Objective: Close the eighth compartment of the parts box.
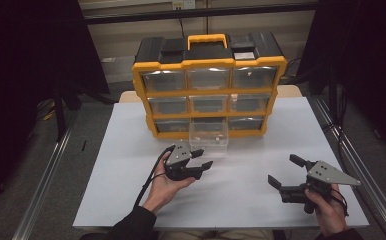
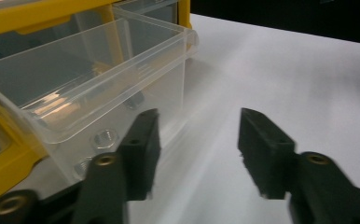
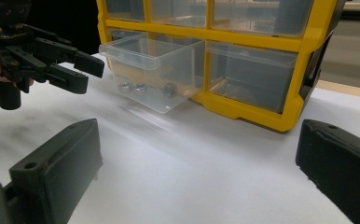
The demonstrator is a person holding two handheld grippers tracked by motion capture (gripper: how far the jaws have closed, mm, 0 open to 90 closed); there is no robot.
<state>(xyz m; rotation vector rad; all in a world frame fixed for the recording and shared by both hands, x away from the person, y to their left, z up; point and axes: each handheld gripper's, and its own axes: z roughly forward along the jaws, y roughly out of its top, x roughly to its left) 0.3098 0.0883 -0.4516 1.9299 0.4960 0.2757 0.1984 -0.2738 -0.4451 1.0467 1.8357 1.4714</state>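
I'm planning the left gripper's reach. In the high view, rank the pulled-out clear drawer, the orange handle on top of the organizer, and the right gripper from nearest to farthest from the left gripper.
1. Clear drawer: just beyond the left gripper, sticking out of the bottom row.
2. Right gripper: across the table, to the right.
3. Orange handle: on top of the organizer, at the back.

A white table (image 1: 131,165) stands in a dim room, ringed by grey floor (image 1: 31,165) and black curtains (image 1: 26,60). A metal rail (image 1: 43,182) runs along each side of it, and a pale wall (image 1: 131,35) closes the background.
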